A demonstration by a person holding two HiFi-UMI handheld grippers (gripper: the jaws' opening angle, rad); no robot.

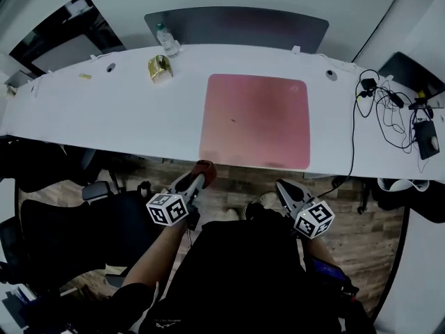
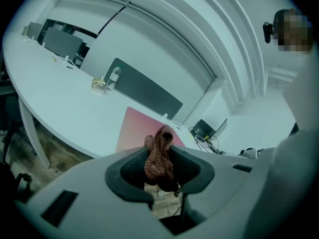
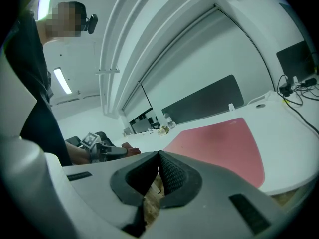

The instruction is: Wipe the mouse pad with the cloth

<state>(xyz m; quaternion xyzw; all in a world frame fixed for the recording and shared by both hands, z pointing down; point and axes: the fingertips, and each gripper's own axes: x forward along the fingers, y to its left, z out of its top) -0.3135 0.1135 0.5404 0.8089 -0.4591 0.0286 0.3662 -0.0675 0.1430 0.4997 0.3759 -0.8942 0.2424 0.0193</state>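
You get soft, even light on the white surface (image 1: 104,117), with few shadows. Both gripper views bulge and darken at their edges.

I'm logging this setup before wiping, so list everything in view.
desk: one, white, across the view
mouse pad: one, pink, middle of desk
cloth: one, reddish-brown, held by left gripper
bottle: one, clear, desk's far edge
shiny object: one, gold, beside the bottle
divider panel: one, dark grey, behind desk
cables: a tangle, black, desk's right end
office chair: one, black, lower left
left gripper: one, grey, short of the desk, shut on cloth
right gripper: one, grey, beside it, shut, empty
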